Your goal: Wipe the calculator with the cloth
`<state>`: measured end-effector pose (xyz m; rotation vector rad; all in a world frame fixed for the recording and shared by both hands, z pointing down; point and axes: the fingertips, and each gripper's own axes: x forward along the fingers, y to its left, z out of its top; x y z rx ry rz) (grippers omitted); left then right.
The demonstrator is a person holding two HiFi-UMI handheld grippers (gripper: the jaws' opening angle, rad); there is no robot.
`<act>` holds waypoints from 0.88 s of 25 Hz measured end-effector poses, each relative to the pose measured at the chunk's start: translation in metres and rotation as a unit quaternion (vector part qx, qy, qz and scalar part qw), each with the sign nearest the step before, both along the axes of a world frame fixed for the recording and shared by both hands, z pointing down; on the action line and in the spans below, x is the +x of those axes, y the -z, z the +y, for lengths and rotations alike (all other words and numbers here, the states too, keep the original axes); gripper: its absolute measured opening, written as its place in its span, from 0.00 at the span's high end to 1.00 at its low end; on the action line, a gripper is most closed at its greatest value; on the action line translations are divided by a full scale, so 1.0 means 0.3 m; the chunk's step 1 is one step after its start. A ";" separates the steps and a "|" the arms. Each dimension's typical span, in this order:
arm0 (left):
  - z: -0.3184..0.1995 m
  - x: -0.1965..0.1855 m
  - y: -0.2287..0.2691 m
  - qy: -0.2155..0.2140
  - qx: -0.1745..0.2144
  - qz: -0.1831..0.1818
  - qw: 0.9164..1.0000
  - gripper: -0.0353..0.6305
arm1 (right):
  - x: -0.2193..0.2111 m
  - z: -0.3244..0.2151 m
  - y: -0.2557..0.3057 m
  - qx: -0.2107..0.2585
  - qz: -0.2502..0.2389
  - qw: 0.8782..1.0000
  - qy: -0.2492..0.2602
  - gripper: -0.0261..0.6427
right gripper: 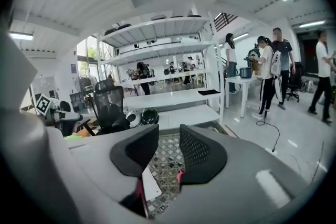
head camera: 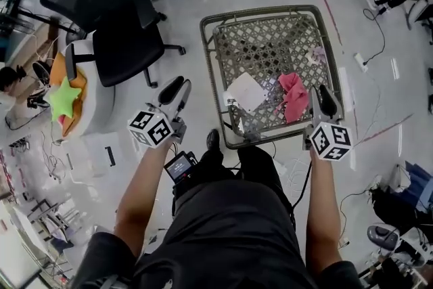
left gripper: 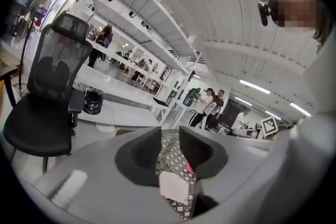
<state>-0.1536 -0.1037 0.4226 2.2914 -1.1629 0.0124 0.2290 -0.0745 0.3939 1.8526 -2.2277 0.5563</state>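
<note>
Standing at the near edge of the mesh-topped bench (head camera: 270, 37), holding the left hand-held gripper (head camera: 177, 90) off the bench's left side over the floor and the right hand-held gripper (head camera: 326, 99) at its near right corner. Showing a narrow gap between the jaws in both gripper views: spread a little and pinching nothing, with only lattice, white and pink visible through the gap.

Lying on the near half of the bench: the calculator (head camera: 247, 91), apparently the flat white slab, though showing no readable keys from here. Lying just to its right: the pink cloth (head camera: 294, 95), crumpled, touching it or nearly so.

Judging the cloth soft, light and easy to bunch, so likely best taking it at a raised fold on top of the heap, without catching the mesh beneath. Judging the calculator stiff, light and apt to slide on the open lattice, so probably needing bracing at an edge or corner with the left hand-held gripper while wiping gently.

Noting a small pale scrap (head camera: 316, 54) farther back on the right, well apart from both. Noting an office chair (head camera: 108, 17) and a green star cushion (head camera: 62, 97) off to the left, out of the way. Seeing nothing between the right hand-held gripper and the cloth, and needing only to clear the bench's rim when coming in from the left.
</note>
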 end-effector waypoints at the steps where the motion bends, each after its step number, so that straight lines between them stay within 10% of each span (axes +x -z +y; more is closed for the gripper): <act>1: 0.004 -0.015 0.022 0.003 0.006 0.002 1.000 0.90 | -0.025 0.007 0.044 0.011 0.002 1.000 0.006 0.80; 22: 0.106 -0.275 0.249 0.032 0.060 0.042 0.997 0.90 | -0.302 0.221 0.452 0.071 0.035 0.996 0.041 0.80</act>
